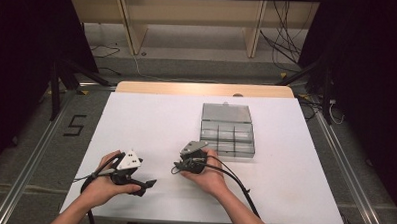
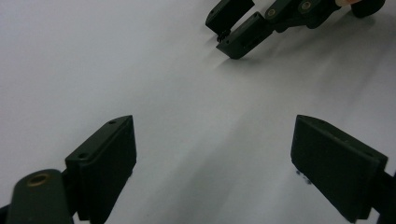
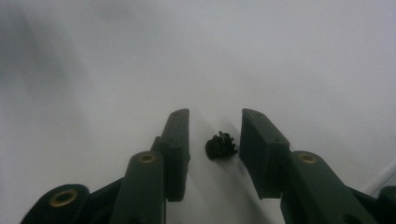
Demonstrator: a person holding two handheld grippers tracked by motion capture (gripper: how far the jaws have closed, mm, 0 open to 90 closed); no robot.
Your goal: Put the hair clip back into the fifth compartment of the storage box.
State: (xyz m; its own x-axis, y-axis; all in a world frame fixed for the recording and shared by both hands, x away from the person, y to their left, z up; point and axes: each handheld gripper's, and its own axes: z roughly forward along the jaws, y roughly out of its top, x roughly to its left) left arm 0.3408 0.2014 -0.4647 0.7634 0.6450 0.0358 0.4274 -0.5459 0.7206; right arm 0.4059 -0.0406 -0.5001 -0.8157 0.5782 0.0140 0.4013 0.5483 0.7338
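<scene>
A small black ribbed part (image 3: 221,145) lies on the white table between the jaws of my right gripper (image 3: 215,114). It sits close to the right-hand jaw, with a gap to the left-hand jaw, so the pads do not press on it. In the high view the right gripper (image 1: 176,167) points left, low over the table in front of the box. My left gripper (image 1: 151,183) rests near the front left, its jaws wide open with bare table between them (image 2: 215,126). The left gripper view also shows the right gripper (image 2: 229,35) farther off.
A clear plastic compartment box (image 1: 227,130) with its lid open stands right of centre on the white table top (image 1: 151,120). Cables trail from both grippers toward the front edge. Beyond the table are a wooden shelf frame (image 1: 189,26) and floor cables.
</scene>
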